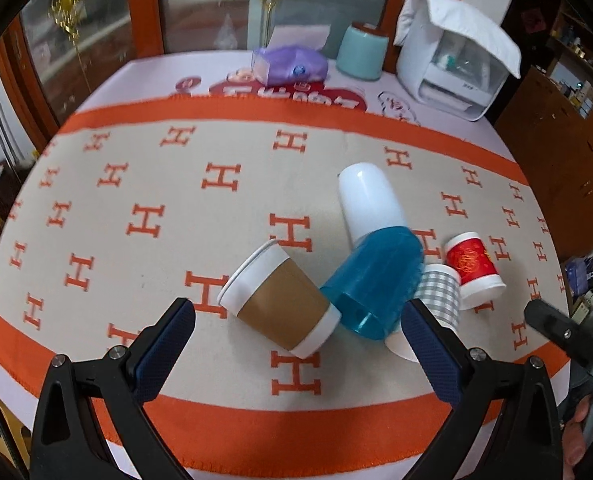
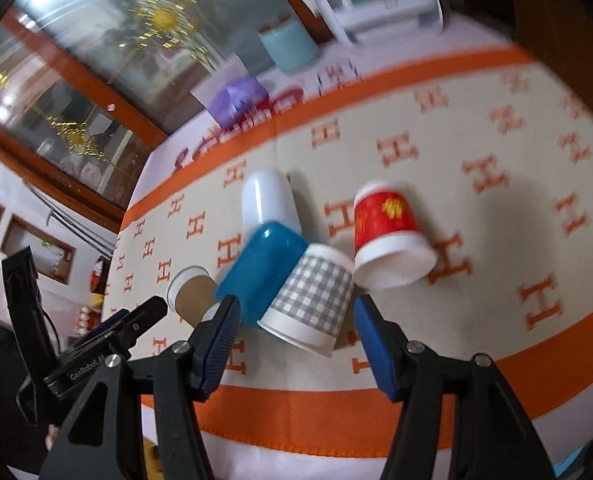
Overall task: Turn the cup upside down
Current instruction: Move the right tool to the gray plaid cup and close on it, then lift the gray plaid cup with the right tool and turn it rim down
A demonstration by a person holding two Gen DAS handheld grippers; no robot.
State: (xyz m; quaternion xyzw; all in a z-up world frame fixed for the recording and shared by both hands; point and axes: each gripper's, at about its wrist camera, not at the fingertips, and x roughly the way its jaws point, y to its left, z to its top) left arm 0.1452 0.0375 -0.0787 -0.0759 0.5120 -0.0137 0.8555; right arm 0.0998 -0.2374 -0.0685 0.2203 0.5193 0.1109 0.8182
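Left wrist view, left gripper [image 1: 298, 320]: we log its jaws spread wide and holding nothing, poised low over the orange-and-cream cloth [image 1: 136, 216].
Left wrist view, brown-sleeved cup [image 1: 282, 300]: lies on its side just ahead of this claw, between the two fingers' lines; long axis runs diagonally, one end up-left, the other down-right.
Left wrist view, neighbours: blue cup [image 1: 376, 280] touches the brown one on its right; white cup [image 1: 370, 204] sits behind; grey check cup [image 1: 440, 296] is half hidden by the right finger; red cup [image 1: 472, 268] is farthest right.
Right wrist view, right gripper [image 2: 296, 324]: we log its jaws apart and empty, the frame blurred.
Right wrist view, grey check cup [image 2: 312, 296]: lies just ahead, between the finger lines, wide mouth toward the claw, axis tilted up-right.
Right wrist view, others: blue cup [image 2: 262, 268] touching its left; red cup [image 2: 388, 236] beside its right.
Judgement: we rate each claw nearest its own cup; which cup is meant we cannot tell.
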